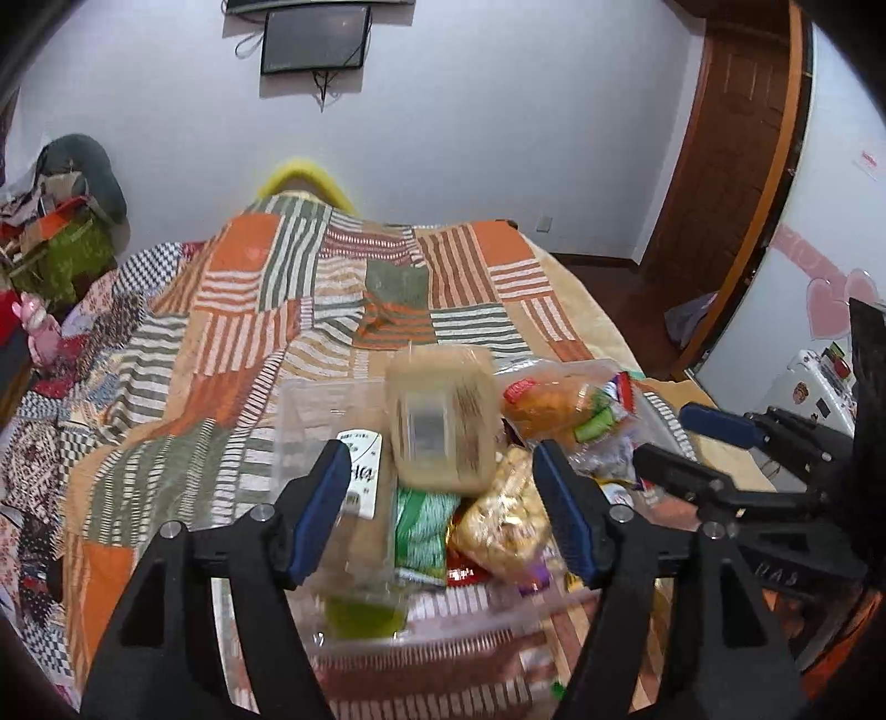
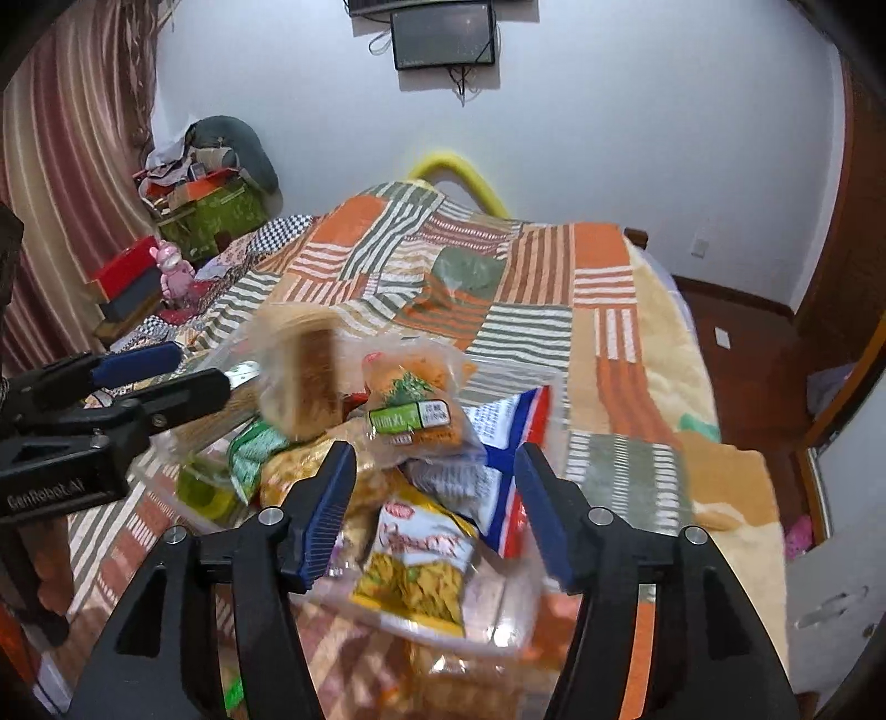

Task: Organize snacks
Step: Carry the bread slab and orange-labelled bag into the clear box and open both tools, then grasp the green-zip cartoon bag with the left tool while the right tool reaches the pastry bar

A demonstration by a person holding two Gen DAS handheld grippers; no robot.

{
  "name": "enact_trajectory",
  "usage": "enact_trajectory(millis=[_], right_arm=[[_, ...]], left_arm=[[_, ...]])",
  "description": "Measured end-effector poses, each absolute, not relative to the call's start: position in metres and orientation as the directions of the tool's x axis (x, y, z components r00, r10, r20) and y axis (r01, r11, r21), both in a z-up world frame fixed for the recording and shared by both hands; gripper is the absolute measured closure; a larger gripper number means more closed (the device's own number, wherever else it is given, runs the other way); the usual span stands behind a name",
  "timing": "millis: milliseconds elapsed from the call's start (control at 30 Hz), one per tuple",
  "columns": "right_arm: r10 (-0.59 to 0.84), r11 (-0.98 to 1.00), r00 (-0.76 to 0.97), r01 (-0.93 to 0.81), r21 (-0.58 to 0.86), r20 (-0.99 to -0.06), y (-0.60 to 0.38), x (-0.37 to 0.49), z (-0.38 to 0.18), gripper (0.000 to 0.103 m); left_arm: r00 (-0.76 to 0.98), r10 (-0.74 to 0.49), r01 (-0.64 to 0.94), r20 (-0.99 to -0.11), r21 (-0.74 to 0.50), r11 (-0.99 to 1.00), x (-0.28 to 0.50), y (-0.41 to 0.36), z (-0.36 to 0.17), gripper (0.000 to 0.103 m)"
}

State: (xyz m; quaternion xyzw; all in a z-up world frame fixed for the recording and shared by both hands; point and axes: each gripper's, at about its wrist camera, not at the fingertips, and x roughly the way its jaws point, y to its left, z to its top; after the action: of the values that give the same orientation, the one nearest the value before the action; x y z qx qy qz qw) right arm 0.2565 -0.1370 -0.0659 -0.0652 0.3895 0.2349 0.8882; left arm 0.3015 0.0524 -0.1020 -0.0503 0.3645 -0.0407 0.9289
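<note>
Several snack packets are heaped in a clear plastic box on the bed. Over the heap a beige packet shows blurred, with no pad touching it. My left gripper is open just short of it. My right gripper is open above a yellow chips bag. An orange bread packet, a green packet and a green jelly cup also lie in the box.
A patchwork quilt covers the bed. Boxes and clothes are stacked at the far left by a pink toy. A dark screen hangs on the wall. A wooden door stands on the right.
</note>
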Motion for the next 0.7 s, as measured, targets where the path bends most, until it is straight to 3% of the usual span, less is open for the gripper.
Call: enact_trajectory(millis=[300, 700], right_arm=[[0.338, 0.895, 0.612, -0.444, 0.042, -0.715, -0.175, 0.221, -0.060, 0.022], [0.235, 0.927, 0.466, -0.371, 0.053, -0.853, -0.187, 0.226, -0.137, 0.010]], left_arm=[[0.732, -0.090, 0.057, -0.676, -0.071, 0.996, 0.245, 0.050, -0.101, 0.019], [0.634, -0.128, 0.069, -0.762, -0.110, 0.992, 0.207, 0.046, -0.144, 0.018]])
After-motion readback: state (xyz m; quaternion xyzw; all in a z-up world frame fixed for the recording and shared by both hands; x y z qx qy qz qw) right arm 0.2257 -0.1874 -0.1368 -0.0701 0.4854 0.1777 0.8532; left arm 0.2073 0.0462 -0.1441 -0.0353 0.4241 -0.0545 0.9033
